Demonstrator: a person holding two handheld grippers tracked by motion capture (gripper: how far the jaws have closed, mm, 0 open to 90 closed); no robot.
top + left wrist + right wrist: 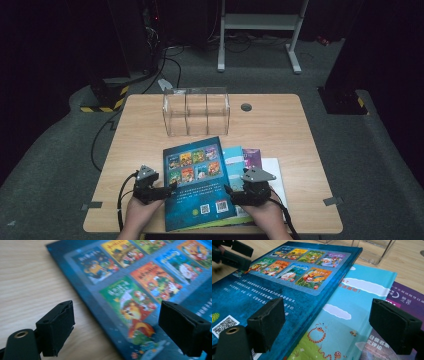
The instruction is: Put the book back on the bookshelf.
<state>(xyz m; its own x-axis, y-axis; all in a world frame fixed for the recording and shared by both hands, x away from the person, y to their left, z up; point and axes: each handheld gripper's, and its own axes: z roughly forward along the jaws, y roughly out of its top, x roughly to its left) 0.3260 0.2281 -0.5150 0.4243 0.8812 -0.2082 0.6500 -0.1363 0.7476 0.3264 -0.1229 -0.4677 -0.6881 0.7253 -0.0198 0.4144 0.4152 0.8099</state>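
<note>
A dark blue hardcover picture book (199, 180) lies flat, back cover up, at the near edge of a light wooden counter (140, 125), atop other books, long axis running away from the person. The left claw (169, 191) and right claw (229, 192) flank it, both open. Grey carpet and darkness surround the counter.

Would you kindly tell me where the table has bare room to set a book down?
Bare wood lies left of the clear box and right of it, around the grommet. The near middle is crowded with the blue book and others.
</note>
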